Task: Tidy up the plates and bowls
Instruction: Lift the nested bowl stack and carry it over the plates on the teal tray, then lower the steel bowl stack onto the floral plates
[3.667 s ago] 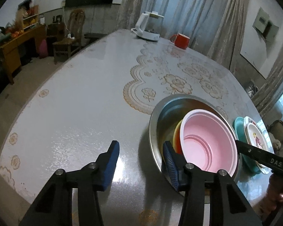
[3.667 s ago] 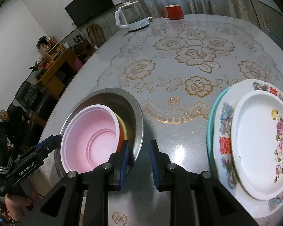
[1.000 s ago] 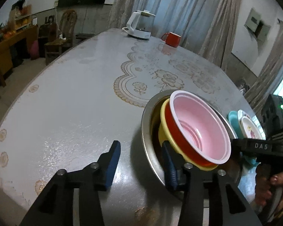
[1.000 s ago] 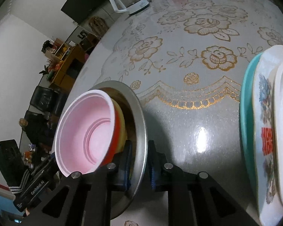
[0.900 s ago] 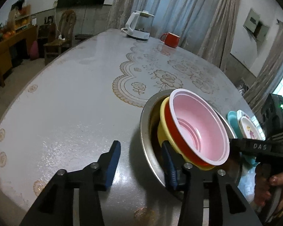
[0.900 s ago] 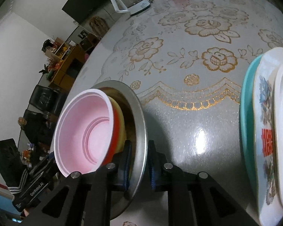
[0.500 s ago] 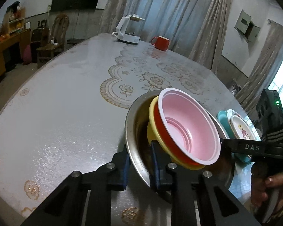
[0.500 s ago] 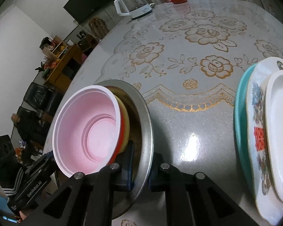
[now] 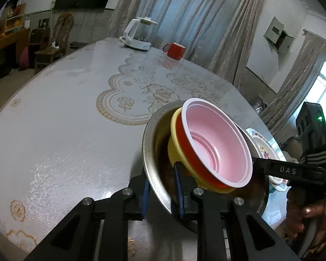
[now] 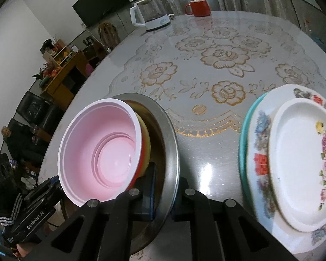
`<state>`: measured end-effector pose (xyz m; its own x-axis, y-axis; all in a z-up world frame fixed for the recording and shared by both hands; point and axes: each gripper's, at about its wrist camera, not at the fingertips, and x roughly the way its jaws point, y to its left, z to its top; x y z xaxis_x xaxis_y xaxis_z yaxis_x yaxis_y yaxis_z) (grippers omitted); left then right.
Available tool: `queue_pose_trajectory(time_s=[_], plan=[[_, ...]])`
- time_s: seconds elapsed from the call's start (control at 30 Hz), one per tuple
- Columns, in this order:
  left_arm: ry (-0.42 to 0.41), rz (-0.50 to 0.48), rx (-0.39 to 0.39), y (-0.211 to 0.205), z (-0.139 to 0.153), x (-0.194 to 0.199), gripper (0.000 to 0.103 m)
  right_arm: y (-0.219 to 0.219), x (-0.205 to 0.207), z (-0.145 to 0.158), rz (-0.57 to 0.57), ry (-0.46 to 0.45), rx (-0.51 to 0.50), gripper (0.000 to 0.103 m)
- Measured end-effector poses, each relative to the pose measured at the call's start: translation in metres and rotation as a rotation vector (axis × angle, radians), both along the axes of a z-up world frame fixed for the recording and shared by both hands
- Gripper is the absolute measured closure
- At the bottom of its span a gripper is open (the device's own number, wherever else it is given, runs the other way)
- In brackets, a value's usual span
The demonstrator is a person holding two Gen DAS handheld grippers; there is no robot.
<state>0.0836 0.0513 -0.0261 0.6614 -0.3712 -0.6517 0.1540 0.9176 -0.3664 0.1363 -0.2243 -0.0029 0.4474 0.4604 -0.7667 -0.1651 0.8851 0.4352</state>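
Note:
A wide steel bowl [image 9: 151, 152] [image 10: 171, 134] holds a yellow bowl [image 9: 173, 134] with a red bowl whose inside is pink [image 9: 215, 143] [image 10: 110, 150] nested in it. My left gripper [image 9: 162, 187] is shut on the steel bowl's near rim, one blue pad outside, one inside. My right gripper [image 10: 163, 193] is shut on the opposite rim in the same way. The steel bowl looks tilted and lifted off the table between both grippers. A stack of plates [image 10: 293, 158], teal under flowered under white, lies to the right.
A white kettle [image 9: 137, 35] [image 10: 150, 16] and a red mug [image 9: 175, 51] [image 10: 197, 7] stand at the table's far edge. The round table [image 9: 65, 119] has a gold flowered cover. A wooden chair [image 9: 52, 45] and cabinet stand beyond the table's left side.
My left gripper closed from open onto the steel bowl's rim. Both grippers rose a little and the bowl stack tipped up with them.

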Motion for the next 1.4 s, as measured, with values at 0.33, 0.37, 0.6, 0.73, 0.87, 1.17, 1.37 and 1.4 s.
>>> queue_pose_trajectory(time_s=[0.33, 0.37, 0.6, 0.73, 0.87, 1.17, 1.37, 1.4], plan=[[-0.048, -0.060, 0.018, -0.031, 0.021, 0.002, 0.082, -0.029, -0.012, 0.021, -0.053, -0.051, -0.013, 0.093], [-0.052, -0.069, 0.021, -0.036, 0.023, 0.003, 0.082, -0.033, -0.013, 0.022, -0.063, -0.054, -0.010, 0.093], [-0.070, -0.129, 0.031, -0.072, 0.033, 0.009, 0.082, -0.069, -0.022, 0.028, -0.140, -0.062, -0.007, 0.093], [-0.079, -0.169, 0.036, -0.096, 0.040, 0.013, 0.082, -0.092, -0.026, 0.029, -0.181, -0.062, -0.002, 0.093], [-0.085, -0.214, 0.042, -0.119, 0.043, 0.017, 0.082, -0.114, -0.031, 0.032, -0.229, -0.071, -0.005, 0.093], [-0.085, -0.287, 0.052, -0.167, 0.045, 0.029, 0.082, -0.158, -0.036, 0.034, -0.320, -0.070, -0.020, 0.093], [-0.074, -0.321, 0.080, -0.198, 0.041, 0.039, 0.082, -0.185, -0.034, 0.026, -0.375, -0.053, -0.011, 0.093], [-0.072, -0.323, 0.086, -0.201, 0.040, 0.040, 0.082, -0.189, -0.034, 0.024, -0.383, -0.047, -0.006, 0.093]])
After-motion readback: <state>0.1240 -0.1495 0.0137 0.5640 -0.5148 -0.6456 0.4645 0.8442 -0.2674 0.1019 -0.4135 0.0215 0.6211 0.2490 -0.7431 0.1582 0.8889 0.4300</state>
